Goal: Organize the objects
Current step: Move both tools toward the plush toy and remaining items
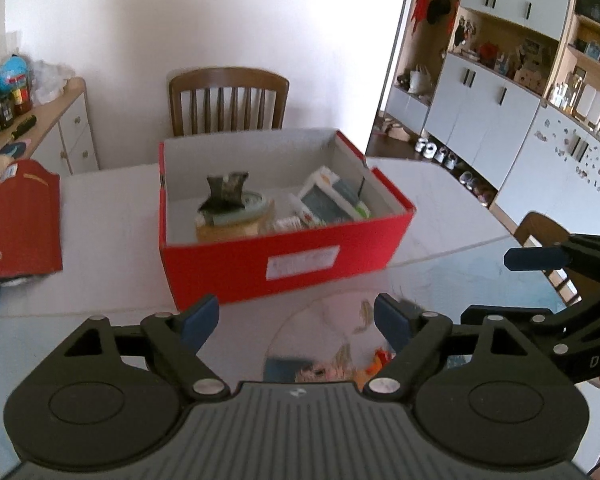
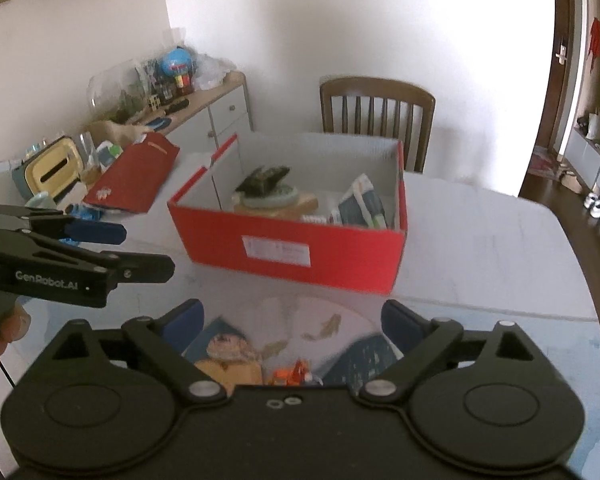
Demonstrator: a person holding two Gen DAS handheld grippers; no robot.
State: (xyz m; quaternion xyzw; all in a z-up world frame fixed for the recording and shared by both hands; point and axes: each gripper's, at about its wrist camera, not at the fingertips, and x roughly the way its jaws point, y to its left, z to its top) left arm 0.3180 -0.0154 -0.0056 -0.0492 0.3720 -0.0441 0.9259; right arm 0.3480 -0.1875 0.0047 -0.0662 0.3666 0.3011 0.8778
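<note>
Your left gripper [image 1: 296, 322] and right gripper [image 2: 292, 326] hover side by side over the counter [image 1: 112, 216], jaws spread and empty. Ahead sits the red box [image 1: 284, 256], lidless and already holding several items; its lid [image 1: 20, 220] lies to the left. The packing looks nearly done, so the next move likely calls for fetching that lid.

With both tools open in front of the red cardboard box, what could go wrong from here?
1. The red cardboard box already holds a dark crumpled packet atop a round green dish, and leaning cartons; anything added may topple these.
2. The left tool and right tool, both open and empty, are close together and may collide.
3. The red lid lies apart, near clutter.
</note>
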